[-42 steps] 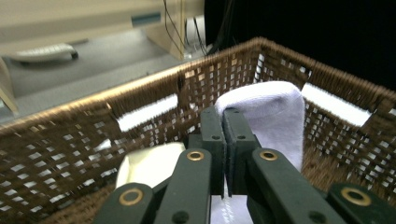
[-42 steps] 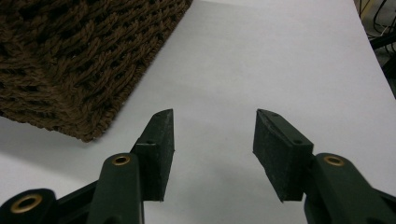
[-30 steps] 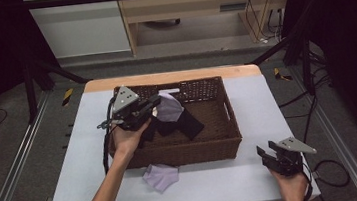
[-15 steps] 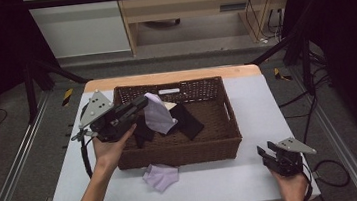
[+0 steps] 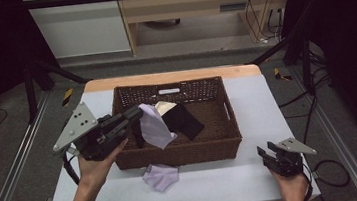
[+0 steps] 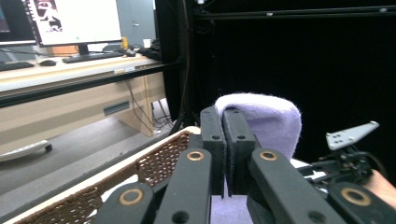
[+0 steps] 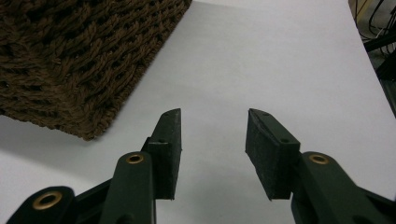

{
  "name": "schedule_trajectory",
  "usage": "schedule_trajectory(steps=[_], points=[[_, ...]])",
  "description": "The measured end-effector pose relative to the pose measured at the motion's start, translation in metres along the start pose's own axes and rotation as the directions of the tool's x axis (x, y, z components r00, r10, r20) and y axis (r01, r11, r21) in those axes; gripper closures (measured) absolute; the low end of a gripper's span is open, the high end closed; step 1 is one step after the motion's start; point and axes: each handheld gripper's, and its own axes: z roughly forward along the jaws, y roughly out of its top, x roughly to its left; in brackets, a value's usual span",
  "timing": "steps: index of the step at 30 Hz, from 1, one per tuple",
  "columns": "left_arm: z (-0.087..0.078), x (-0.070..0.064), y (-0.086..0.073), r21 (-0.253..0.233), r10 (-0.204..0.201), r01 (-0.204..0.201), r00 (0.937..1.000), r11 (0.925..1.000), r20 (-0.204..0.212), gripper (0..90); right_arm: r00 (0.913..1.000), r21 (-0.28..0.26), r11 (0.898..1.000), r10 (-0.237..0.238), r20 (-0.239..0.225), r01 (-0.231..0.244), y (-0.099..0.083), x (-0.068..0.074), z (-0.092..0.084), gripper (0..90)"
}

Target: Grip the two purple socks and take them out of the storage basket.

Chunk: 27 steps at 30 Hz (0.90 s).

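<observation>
Holding black sock (image 5: 182,121), wicker basket (image 5: 224,143), lilac sock (image 5: 155,127) pinched by left claw (image 5: 136,114)

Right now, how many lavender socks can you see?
2: one lavender sock held by the left gripper over the basket, another sock on the table. More may be hidden under the dark cloth.

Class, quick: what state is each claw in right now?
Left claw: closed on the purple sock, lifted over the basket.
Right claw: jaws apart, holding nothing, above the table.
</observation>
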Motion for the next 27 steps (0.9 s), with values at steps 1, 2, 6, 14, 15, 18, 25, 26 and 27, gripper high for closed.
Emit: schedule_trajectory(steps=[1, 2, 6, 14, 15, 18, 25, 26, 27], points=[[-0.001, -0.002, -0.001, -0.002, -0.003, 0.003, 1.0, 1.0, 0.007, 87.3, 1.0, 0.001, 1.0, 0.0, 0.0, 0.0, 0.0, 0.0, 0.0, 55.9], [-0.003, -0.003, -0.003, 0.002, -0.003, 0.003, 0.9999, 1.0, 0.011, 87.4, 1.0, 0.001, 1.0, -0.001, 0.0, 0.001, 0.0, 0.0, 0.0, 55.9], [-0.008, -0.008, -0.011, 0.019, -0.012, 0.012, 0.9997, 0.9997, 0.021, 87.3, 1.0, 0.007, 1.0, 0.004, -0.003, -0.004, 0.0, 0.0, 0.0, 55.9], [-0.009, -0.015, -0.042, 0.078, -0.056, 0.052, 0.9974, 0.9956, 0.046, 87.3, 1.0, 0.007, 1.0, 0.0, 0.0, 0.0, -0.001, 0.0, 0.0, 55.9], [-0.008, -0.016, -0.047, 0.089, -0.053, 0.049, 0.9974, 0.9948, 0.049, 87.3, 1.0, 0.01, 1.0, 0.005, -0.002, -0.005, -0.001, 0.001, 0.0, 55.9], [-0.006, -0.019, -0.058, 0.117, -0.066, 0.058, 0.9959, 0.9914, 0.062, 87.3, 1.0, 0.01, 1.0, 0.004, -0.002, -0.004, -0.001, 0.0, 0.0, 55.8], [0.005, -0.023, -0.089, 0.203, -0.087, 0.072, 0.9938, 0.9765, 0.069, 87.2, 1.0, 0.01, 1.0, 0.002, -0.002, -0.002, -0.001, 0.0, 0.0, 55.5], [0.006, -0.023, -0.092, 0.211, -0.091, 0.075, 0.9934, 0.9746, 0.069, 87.3, 1.0, 0.011, 1.0, 0.004, -0.001, -0.004, -0.001, 0.001, 0.0, 55.5], [0.008, -0.024, -0.098, 0.224, -0.091, 0.075, 0.9937, 0.9718, 0.065, 87.2, 1.0, 0.009, 1.0, -0.002, 0.002, 0.002, -0.001, 0.0, 0.0, 55.5]])
